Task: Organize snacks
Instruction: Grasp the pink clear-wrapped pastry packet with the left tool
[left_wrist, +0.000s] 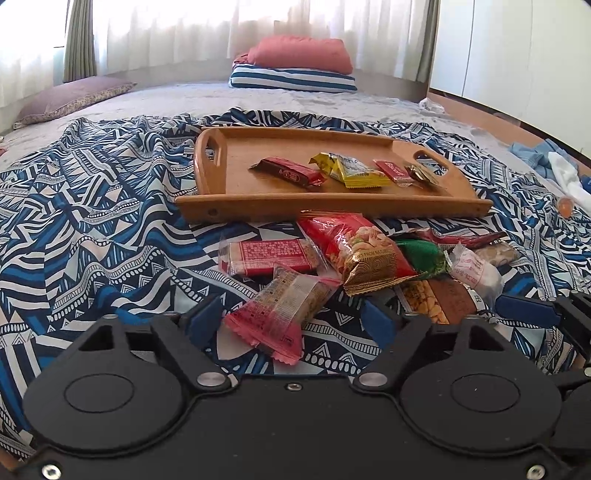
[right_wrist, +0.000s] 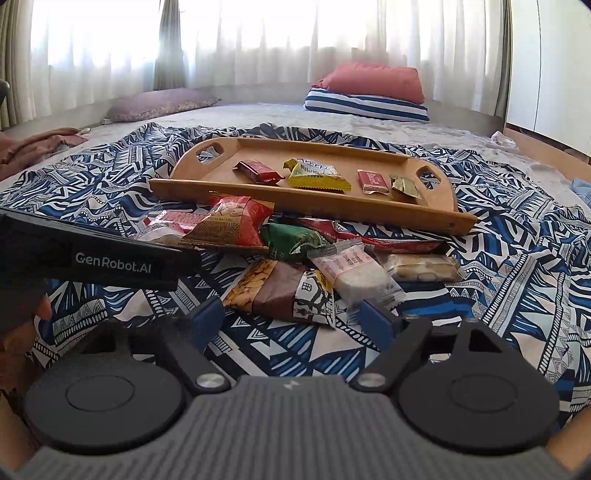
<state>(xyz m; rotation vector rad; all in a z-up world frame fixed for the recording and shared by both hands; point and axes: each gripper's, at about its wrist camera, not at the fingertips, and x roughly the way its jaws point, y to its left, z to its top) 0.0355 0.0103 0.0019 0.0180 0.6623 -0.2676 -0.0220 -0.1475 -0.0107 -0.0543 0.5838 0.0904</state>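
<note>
A wooden tray (left_wrist: 236, 206) is set mid-bed on a patterned sheet (left_wrist: 92, 206); curtains (right_wrist: 258, 33) are drawn behind. Left gripper (left_wrist: 291, 325) jaws are spread around a pink packet (left_wrist: 284, 314), unpressed; right gripper (right_wrist: 291, 325) jaws are held wide, empty.

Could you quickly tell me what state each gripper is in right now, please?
Left gripper: open, a pink snack packet between its jaws, not gripped.
Right gripper: open, holding nothing.

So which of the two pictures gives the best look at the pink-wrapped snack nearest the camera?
The left wrist view. There the pink-wrapped snack lies whole between the left claw's blue fingers, lettering faintly visible. In the right wrist view the other claw's black body covers that spot, so I cannot pick it out.
</note>
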